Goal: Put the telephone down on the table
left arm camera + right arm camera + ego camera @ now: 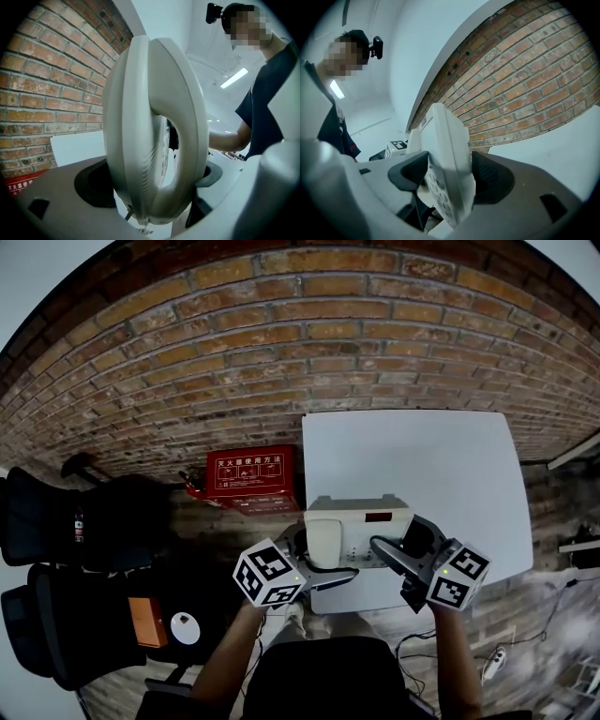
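One telephone (361,526): left gripper (321,559) pinches its handset (154,131), right gripper (401,549) its keypad side, for a level carry, seemingly above the table's (422,456) near edge.

The person wears a dark navy short-sleeved top (268,89), its sleeve ending above the elbow. A small red patch shows low on the cloth in the right gripper view; what it is cannot be told. A small black camera (213,12) sits on the head.

The left tool (317,560) and right tool (405,544) have smooth pale grey moulded shells. Their jaws are lined with ribbed black rubber pads (491,178). Each tool carries a white cube printed with black square markers, one on the left (270,574) and one on the right (459,576).
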Motion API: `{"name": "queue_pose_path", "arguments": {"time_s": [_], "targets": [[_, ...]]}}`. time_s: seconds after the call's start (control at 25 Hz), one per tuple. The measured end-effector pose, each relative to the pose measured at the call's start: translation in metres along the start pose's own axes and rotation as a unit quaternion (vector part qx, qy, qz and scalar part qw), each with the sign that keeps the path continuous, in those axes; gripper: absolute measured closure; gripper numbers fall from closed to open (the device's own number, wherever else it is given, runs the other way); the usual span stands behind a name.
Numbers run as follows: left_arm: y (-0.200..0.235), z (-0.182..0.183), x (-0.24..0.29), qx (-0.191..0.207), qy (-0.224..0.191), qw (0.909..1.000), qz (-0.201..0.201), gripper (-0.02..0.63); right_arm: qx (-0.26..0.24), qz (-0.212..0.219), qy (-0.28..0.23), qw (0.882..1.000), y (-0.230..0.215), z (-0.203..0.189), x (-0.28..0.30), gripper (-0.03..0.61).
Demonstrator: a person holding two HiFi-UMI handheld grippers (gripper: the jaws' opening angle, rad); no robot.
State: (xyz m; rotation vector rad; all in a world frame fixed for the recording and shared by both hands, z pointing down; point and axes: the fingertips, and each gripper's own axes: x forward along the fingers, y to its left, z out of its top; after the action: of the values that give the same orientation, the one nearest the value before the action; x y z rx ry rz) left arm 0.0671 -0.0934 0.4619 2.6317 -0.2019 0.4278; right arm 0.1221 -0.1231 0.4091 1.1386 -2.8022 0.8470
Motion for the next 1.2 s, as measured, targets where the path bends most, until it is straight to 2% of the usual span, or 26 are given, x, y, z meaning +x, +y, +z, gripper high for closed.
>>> {"name": "queue_pose_path", "arguments": {"time_s": [0.76,1.2], "targets": [[0.035,-0.04,0.037,-0.056,0.031,0.9979,0.003,0.149,0.043,0.003,0.047,0.998,-0.053,-0.039,0.015,0.302],[0.051,-0.076,0.049,-0.099,0.047,0.994,0.0,0.149,0.075,0.002,0.067,0.995,-0.076,-0.077,0.026,0.302]]}}
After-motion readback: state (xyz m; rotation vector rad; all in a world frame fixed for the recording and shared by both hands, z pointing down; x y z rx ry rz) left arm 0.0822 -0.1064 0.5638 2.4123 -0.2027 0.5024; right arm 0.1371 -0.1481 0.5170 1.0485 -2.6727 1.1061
